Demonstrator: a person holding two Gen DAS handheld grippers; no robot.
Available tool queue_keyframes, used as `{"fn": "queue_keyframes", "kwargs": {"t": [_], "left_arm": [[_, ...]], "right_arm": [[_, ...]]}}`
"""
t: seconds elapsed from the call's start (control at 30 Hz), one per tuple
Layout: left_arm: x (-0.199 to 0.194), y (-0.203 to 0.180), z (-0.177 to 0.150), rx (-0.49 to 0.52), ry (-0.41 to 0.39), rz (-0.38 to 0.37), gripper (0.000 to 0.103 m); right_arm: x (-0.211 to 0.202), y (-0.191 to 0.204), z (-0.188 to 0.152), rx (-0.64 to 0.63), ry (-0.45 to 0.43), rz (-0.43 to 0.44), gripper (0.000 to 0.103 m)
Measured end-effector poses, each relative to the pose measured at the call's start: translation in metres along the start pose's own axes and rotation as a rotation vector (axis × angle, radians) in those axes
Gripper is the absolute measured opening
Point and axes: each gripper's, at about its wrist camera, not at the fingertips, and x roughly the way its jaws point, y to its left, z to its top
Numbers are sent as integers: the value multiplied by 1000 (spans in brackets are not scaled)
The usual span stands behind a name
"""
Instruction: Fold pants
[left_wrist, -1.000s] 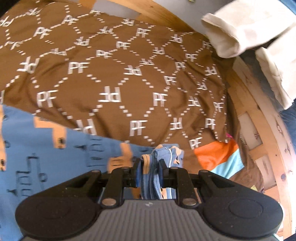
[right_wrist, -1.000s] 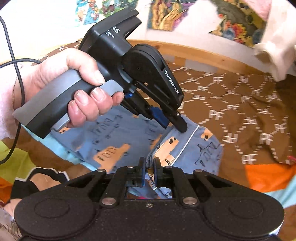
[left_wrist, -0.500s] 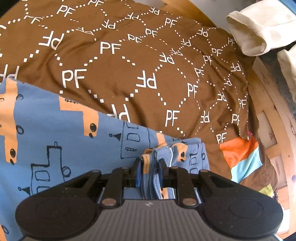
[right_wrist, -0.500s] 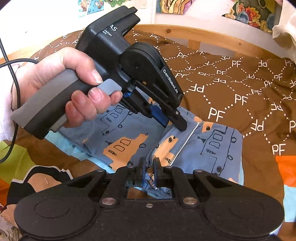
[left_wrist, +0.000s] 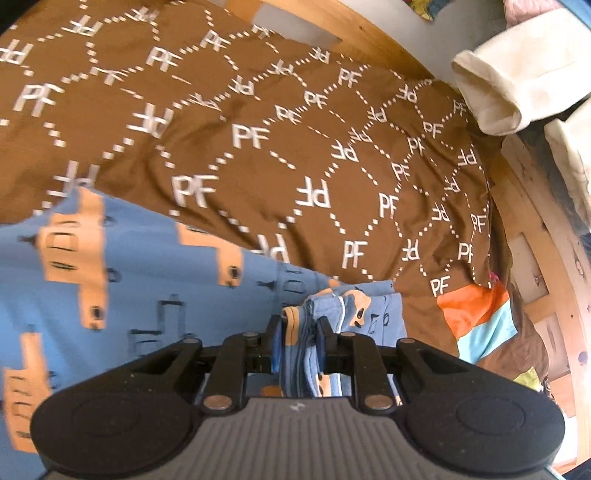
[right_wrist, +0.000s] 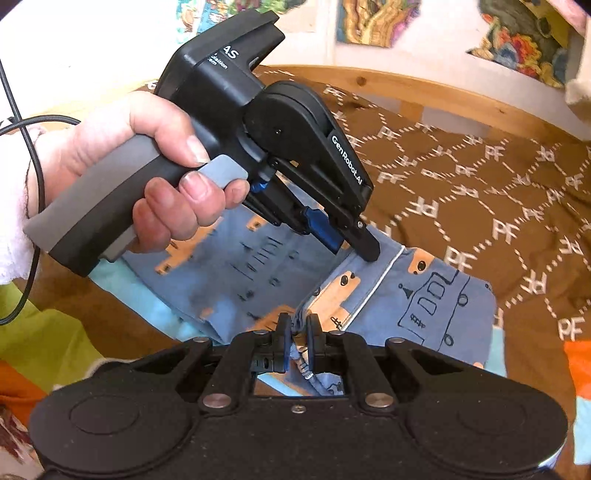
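Observation:
The pants (left_wrist: 147, 295) are blue with orange vehicle prints and lie on a brown bedspread (left_wrist: 295, 147). My left gripper (left_wrist: 298, 332) is shut on a bunched edge of the pants. In the right wrist view the pants (right_wrist: 424, 295) spread ahead, and my right gripper (right_wrist: 296, 334) is shut on another gathered edge near me. The left gripper (right_wrist: 354, 240) shows there too, held in a hand, its fingertips pressed into the cloth just beyond my right gripper.
A wooden bed frame (left_wrist: 546, 258) curves along the right and far side. Cream cloth (left_wrist: 509, 85) hangs at the upper right. An orange and light-blue patch of bedding (left_wrist: 480, 321) lies right of the pants. A black cable (right_wrist: 29, 155) trails from the hand.
Both grippers stay shut on the pants. The left view has tilted and shifted, showing more of the far bed frame; the pants have spread a little wider on the bedspread.

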Motion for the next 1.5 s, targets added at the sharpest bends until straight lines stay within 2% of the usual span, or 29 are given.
{"fn": "queue_keyframes", "kwargs": {"t": [0.3, 0.53, 0.73, 0.9, 1.03, 1.13, 1.2, 1.23, 1.27, 1.3, 1.33, 1.37, 1.4, 1.47, 1.5], "left_arm": [[-35, 44, 0, -35, -11, 78, 21], [-44, 72, 4, -41, -1, 131, 21], [-47, 79, 7, -11, 3, 161, 21], [-40, 90, 1, -30, 12, 194, 22], [-41, 94, -4, -36, -13, 181, 23], [-41, 98, -10, -35, -50, 169, 29], [-42, 102, -20, -30, -100, 141, 35], [-44, 103, -25, -31, -132, 122, 45], [-46, 104, -31, -31, -157, 107, 52], [-48, 103, -34, -29, -169, 107, 54], [-48, 99, -35, -12, -166, 119, 60], [-51, 92, -34, 23, -166, 151, 68], [-55, 84, -36, 55, -192, 190, 74], [-63, 71, -41, 98, -292, 270, 93], [-65, 64, -45, 112, -351, 329, 95]], "right_arm": [[20, 33, 19, -42, -7, 113, 8], [40, 53, 27, -94, -10, 189, 8], [54, 66, 35, -122, -14, 220, 8], [64, 70, 35, -121, 1, 240, 8], [70, 73, 34, -144, 12, 247, 8], [77, 75, 31, -159, 35, 251, 10], [80, 74, 27, -164, 45, 256, 15], [76, 72, 25, -163, 31, 270, 22], [70, 69, 24, -168, 16, 277, 37], [61, 66, 22, -184, -7, 270, 48], [50, 60, 18, -202, -34, 254, 70], [39, 54, 13, -219, -62, 228, 81], [27, 46, 7, -236, -94, 184, 82], [10, 30, 0, -262, -128, 52, 88], [6, 20, -2, -267, -134, -37, 92]]}}
